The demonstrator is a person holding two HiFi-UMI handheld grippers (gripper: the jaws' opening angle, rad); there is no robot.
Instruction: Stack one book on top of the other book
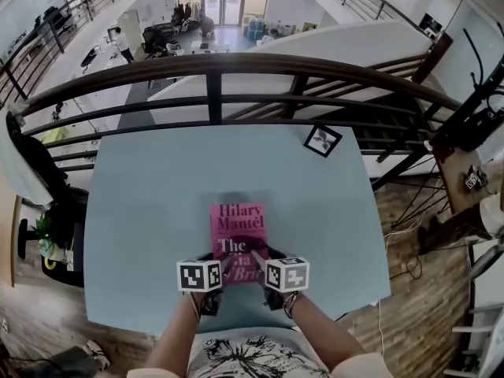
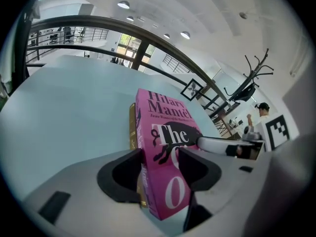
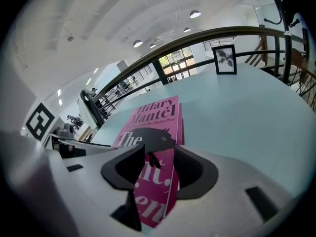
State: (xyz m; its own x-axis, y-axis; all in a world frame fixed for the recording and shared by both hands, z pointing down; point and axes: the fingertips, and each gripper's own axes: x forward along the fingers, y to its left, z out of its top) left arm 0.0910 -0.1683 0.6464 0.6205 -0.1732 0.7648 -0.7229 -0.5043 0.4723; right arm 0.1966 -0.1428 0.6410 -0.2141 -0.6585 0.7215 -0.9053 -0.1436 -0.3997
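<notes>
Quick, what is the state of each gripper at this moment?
Left gripper: closed on the pink book.
Right gripper: closed on the same pink book.

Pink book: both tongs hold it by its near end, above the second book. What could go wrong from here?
1. The left tongs and right tongs clamp only the near end of the pink, black-lettered book; its far end could droop or twist on release.
2. The gold-spined book lies right beneath it, close against the left tongs' lower jaw; pulling out could nudge it and leave the stack askew on the pale blue table.
</notes>
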